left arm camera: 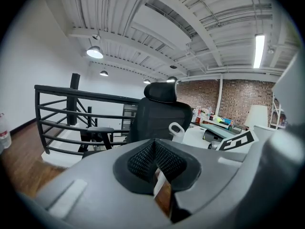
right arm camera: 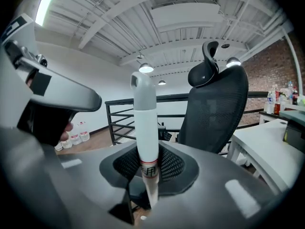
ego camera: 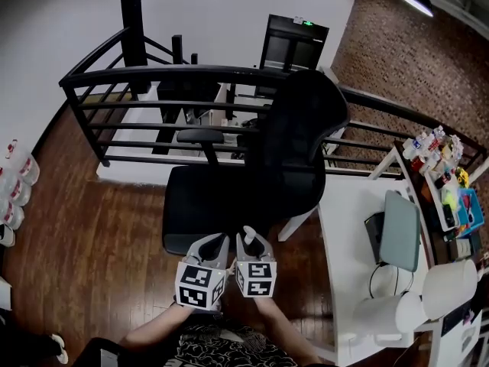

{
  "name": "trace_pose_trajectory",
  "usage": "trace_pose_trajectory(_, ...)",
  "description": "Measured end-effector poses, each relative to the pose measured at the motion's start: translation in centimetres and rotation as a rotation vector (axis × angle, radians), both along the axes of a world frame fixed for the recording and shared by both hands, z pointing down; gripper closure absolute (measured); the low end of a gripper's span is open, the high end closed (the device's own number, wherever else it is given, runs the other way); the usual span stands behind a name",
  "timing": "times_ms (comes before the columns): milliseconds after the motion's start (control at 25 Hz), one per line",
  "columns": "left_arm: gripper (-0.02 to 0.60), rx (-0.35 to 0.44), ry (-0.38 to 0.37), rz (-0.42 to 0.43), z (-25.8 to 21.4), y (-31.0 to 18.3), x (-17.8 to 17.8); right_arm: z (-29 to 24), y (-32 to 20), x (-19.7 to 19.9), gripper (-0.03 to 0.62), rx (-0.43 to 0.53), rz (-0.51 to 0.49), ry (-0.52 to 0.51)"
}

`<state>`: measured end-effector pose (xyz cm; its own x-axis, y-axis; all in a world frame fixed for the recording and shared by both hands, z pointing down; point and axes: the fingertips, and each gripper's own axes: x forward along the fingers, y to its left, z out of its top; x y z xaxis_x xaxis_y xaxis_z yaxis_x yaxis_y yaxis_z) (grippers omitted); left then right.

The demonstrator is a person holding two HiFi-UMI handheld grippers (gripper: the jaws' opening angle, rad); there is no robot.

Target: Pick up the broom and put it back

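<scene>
My right gripper [right arm camera: 147, 162] is shut on the broom's white handle [right arm camera: 144, 118], which stands upright between its dark mesh pads; the handle's end has a hanging loop. No broom head shows in any view. In the head view both grippers sit side by side low in the middle, the left gripper [ego camera: 208, 245] next to the right gripper [ego camera: 256, 248], over the wooden floor in front of a black office chair [ego camera: 260, 167]. The left gripper [left arm camera: 155, 149] has its pads together with nothing held. The handle's loop [left arm camera: 176, 130] shows just to its right.
A black metal railing [ego camera: 153, 75] runs behind the chair. A white desk [ego camera: 348, 220] with a grey laptop [ego camera: 401, 232] and a white lamp [ego camera: 447, 285] stands at the right. Water bottles [ego camera: 19, 176] line the left wall. A brick wall [ego camera: 397, 60] rises at the back right.
</scene>
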<state>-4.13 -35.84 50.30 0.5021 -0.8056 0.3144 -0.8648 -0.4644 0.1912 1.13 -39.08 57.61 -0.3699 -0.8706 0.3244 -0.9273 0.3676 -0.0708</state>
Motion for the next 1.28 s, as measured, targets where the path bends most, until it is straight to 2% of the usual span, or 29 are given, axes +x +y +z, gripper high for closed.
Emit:
trace_pose_trajectory(400,0.575,-0.005,-0.009,0.009,0.3,-1.9,-1.4,3.1,-1.9,-0.4,0.511,-0.05,0.02,0.027)
trace_pose_trajectory(920,0.577,-0.003,-0.011,0.035,0.1,-3.8,-1.4,2.9,-5.3,-1.1,0.508,-0.043,0.016,0.039)
trace_pose_trajectory(1280,0.575,-0.008,-0.001,0.023,0.3,-4.8,-1.8,3.4,-6.1,-1.5,0.492,-0.057,-0.005,0.041)
